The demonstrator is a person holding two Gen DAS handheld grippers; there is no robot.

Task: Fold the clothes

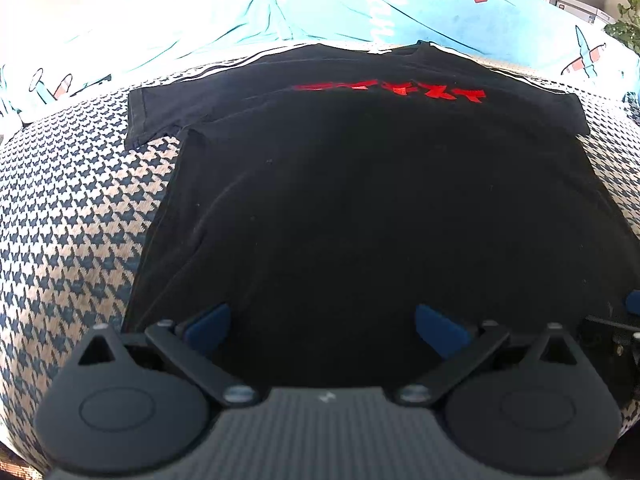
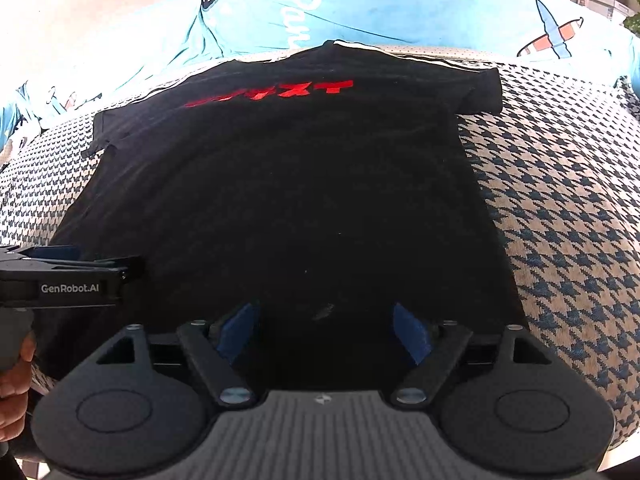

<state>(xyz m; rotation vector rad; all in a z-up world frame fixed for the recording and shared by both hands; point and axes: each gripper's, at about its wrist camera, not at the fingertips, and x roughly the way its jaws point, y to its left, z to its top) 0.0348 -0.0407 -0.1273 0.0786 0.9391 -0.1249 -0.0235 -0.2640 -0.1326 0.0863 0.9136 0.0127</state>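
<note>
Hovering over the near hem of a black T-shirt (image 1: pixel 360 200) spread flat on a houndstooth cover (image 1: pixel 80 220), left gripper (image 1: pixel 322 326) and right gripper (image 2: pixel 324 326) are spread, pinching nothing. Judged next: pinch the six-o'clock hem and fold toward twelve.

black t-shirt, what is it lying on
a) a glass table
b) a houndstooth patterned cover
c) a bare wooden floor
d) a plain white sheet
b: the black t-shirt is spread flat on a blue-and-cream houndstooth cover, which shows on both sides of it in the two wrist views.
</note>
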